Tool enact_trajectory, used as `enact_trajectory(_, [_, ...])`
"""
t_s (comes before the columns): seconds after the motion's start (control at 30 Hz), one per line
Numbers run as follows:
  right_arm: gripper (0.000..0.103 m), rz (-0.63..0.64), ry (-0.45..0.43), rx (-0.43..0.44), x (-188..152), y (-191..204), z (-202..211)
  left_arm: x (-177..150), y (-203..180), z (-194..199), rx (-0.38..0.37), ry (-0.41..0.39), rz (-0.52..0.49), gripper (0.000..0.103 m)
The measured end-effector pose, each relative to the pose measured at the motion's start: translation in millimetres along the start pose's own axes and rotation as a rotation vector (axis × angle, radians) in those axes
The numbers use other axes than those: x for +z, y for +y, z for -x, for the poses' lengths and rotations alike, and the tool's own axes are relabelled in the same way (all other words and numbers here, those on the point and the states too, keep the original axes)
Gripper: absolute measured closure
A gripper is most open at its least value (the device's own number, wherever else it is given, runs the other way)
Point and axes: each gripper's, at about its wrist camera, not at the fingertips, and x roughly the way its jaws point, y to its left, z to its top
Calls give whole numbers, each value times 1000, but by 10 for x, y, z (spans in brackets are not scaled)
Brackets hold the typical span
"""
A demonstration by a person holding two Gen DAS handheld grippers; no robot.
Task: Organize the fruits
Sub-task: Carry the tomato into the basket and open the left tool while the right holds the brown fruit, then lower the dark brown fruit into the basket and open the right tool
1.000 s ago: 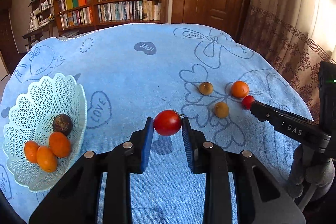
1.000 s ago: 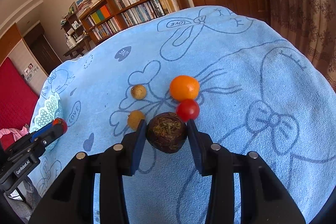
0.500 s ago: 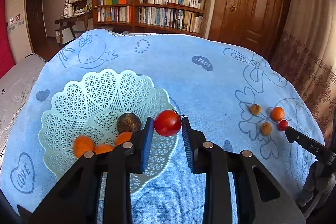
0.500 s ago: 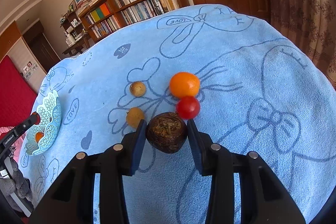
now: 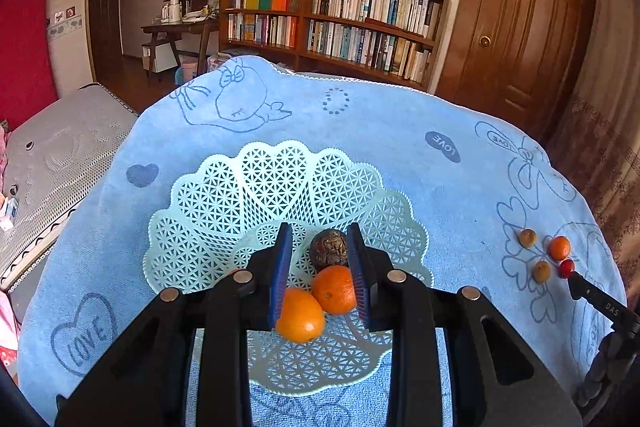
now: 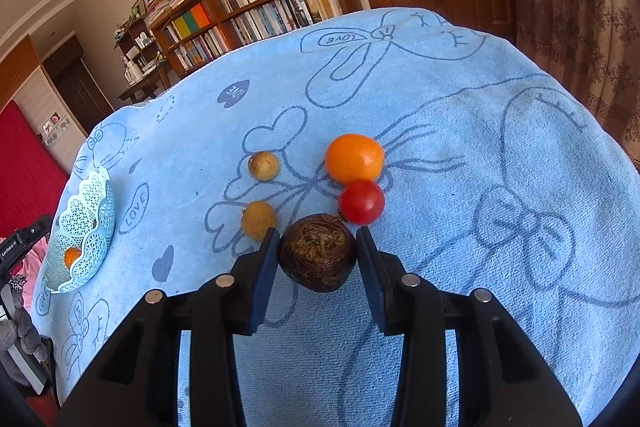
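My left gripper [image 5: 318,267] hangs open over the pale green lattice basket [image 5: 224,203], with nothing between its fingers. Under it lie a dark brown fruit [image 5: 329,247] and two oranges [image 5: 334,289]. The red tomato it carried is out of sight. My right gripper [image 6: 318,259] is shut on a dark brown wrinkled fruit [image 6: 318,253] low over the blue towel. Just past it sit a small red tomato [image 6: 361,202], an orange [image 6: 354,158] and two tan round fruits [image 6: 263,165]. The basket [image 6: 92,211] shows far left in the right wrist view.
The blue towel [image 5: 380,131] covers the whole round table and drops off at its edges. A grey mattress [image 5: 60,155] lies to the left. A bookshelf [image 5: 332,19], a wooden door [image 5: 520,27] and a patterned curtain [image 6: 580,7] stand beyond the table.
My left gripper moved left until it hung over the basket, and the red tomato has left its fingers. The right gripper has stayed shut on the dark fruit, hardly moving.
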Motion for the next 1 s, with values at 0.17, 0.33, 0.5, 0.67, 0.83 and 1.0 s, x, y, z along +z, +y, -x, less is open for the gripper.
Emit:
enact_trajectory(0.17, [63, 29, -11, 32, 17, 131, 67, -15, 39, 46, -2, -7, 9, 66])
enact_trajectory(0.33, [63, 25, -4, 109, 65, 263, 174, -17, 50, 94, -9, -21, 14, 63])
enact_trajectory(0.5, [63, 67, 17, 187, 86, 588, 242, -7, 120, 157, -13, -41, 40, 48])
enact_trajectory(0.67, [63, 164, 34, 266, 102, 1132, 276, 4, 234, 227, -8, -63, 79, 35])
enact_trajectory(0.83, [63, 262, 60, 347, 62, 1734, 257, 38, 303, 265, -7, -72, 101, 20])
enact_trajectory(1.0, [63, 325, 89, 401, -26, 2232, 171, 69, 345, 333, 23, -97, 101, 8])
